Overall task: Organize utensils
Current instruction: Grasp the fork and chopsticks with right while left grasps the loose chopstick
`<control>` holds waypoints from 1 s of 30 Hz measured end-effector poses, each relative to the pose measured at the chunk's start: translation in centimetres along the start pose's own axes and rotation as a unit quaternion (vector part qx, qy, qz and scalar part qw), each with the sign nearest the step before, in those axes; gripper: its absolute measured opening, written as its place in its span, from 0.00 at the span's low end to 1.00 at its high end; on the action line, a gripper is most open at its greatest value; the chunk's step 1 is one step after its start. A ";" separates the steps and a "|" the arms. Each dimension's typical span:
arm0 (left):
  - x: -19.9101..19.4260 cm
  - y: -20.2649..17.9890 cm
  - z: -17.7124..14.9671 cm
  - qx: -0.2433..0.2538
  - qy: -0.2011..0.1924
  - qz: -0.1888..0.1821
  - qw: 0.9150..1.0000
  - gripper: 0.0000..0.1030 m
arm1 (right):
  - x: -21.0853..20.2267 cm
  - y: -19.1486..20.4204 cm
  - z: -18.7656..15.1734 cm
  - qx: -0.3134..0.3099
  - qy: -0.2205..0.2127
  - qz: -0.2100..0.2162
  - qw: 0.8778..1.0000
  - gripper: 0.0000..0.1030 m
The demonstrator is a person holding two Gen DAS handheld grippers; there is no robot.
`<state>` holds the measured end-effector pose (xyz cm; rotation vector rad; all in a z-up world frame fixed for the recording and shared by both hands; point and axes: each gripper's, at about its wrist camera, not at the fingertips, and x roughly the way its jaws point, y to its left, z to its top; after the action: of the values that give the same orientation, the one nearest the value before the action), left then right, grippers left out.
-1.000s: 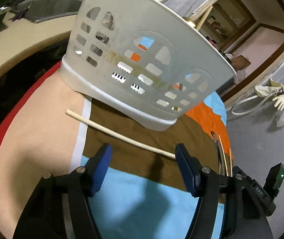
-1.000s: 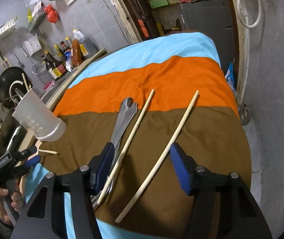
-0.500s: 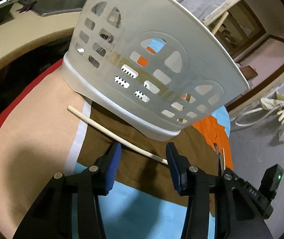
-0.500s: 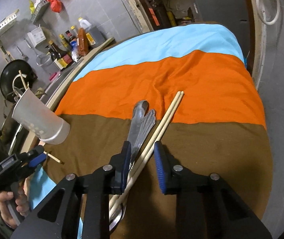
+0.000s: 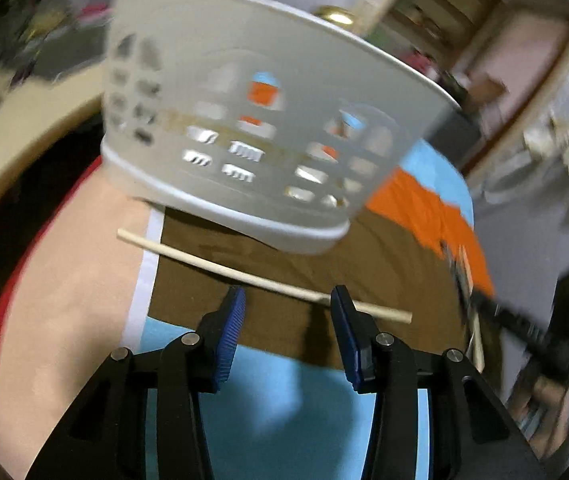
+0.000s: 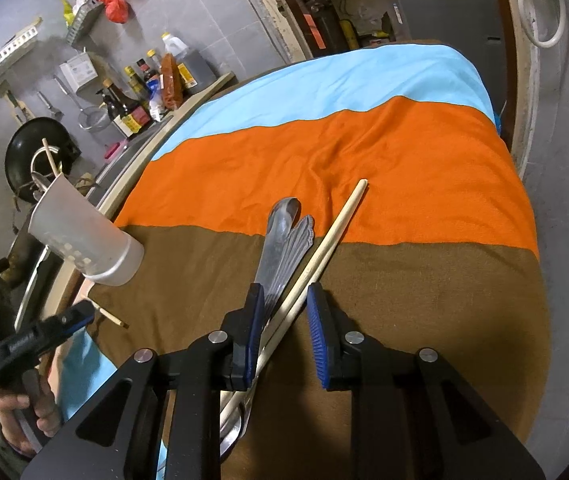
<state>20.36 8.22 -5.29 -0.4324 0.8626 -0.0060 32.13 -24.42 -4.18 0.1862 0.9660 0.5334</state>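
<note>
A white perforated utensil basket (image 5: 252, 120) stands on the striped cloth; it also shows in the right wrist view (image 6: 80, 236). One wooden chopstick (image 5: 220, 268) lies in front of it. My left gripper (image 5: 288, 300) is open, its blue fingertips just short of that chopstick. In the right wrist view, wooden chopsticks (image 6: 324, 248) and metal cutlery handles (image 6: 284, 240) lie bundled on the brown and orange cloth. My right gripper (image 6: 282, 300) is part open around them, its jaws not pressing on them.
The table is covered by a cloth (image 6: 364, 152) in blue, orange and brown stripes. Sauce bottles (image 6: 140, 92) and a black wok (image 6: 32, 152) stand on the counter behind. The table edge drops off at the right.
My right gripper has widened a little after squeezing the chopsticks and cutlery together. My left gripper has opened wider and shifted; its view is motion blurred.
</note>
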 end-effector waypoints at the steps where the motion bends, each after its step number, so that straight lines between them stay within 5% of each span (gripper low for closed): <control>1: -0.2 -0.2 -0.1 0.017 0.001 0.003 1.000 0.37 | 0.0 0.0 0.0 0.000 0.000 0.001 1.000 0.20; 5: -1.0 -1.3 -0.5 0.105 -0.001 0.024 0.994 0.37 | 0.1 0.0 0.0 -0.001 0.000 0.001 1.000 0.20; 8: -1.5 -2.8 -1.0 0.204 -0.010 0.034 0.978 0.38 | 0.0 0.2 0.0 -0.006 0.004 0.000 1.000 0.20; 15: 0.0 -6.4 -2.3 0.399 -0.006 0.029 0.916 0.38 | 0.1 0.5 0.2 -0.010 0.014 -0.007 1.000 0.20; 20: 2.6 -7.6 -2.8 0.476 0.037 0.044 0.878 0.37 | 0.3 0.6 0.5 -0.005 0.021 -0.005 1.000 0.19; 22: 3.2 -7.7 -2.5 0.479 0.049 0.037 0.876 0.30 | 0.3 0.5 0.5 0.001 0.025 0.001 1.000 0.17; 23: 3.4 -7.7 -2.4 0.476 0.057 0.032 0.877 0.17 | 0.3 0.4 0.5 0.006 0.027 0.003 1.000 0.14; 26: 3.8 -7.5 -2.1 0.469 0.069 0.028 0.880 0.11 | 0.2 -0.3 0.3 0.027 0.031 0.015 0.999 0.12; 30: 3.6 -8.0 -1.8 0.427 0.082 0.013 0.900 0.07 | 0.3 -0.3 0.3 0.036 0.036 0.014 0.999 0.11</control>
<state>22.73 -0.34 -5.98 0.4136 0.9422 -0.3900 32.63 -24.53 -4.36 0.2463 1.0555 0.5351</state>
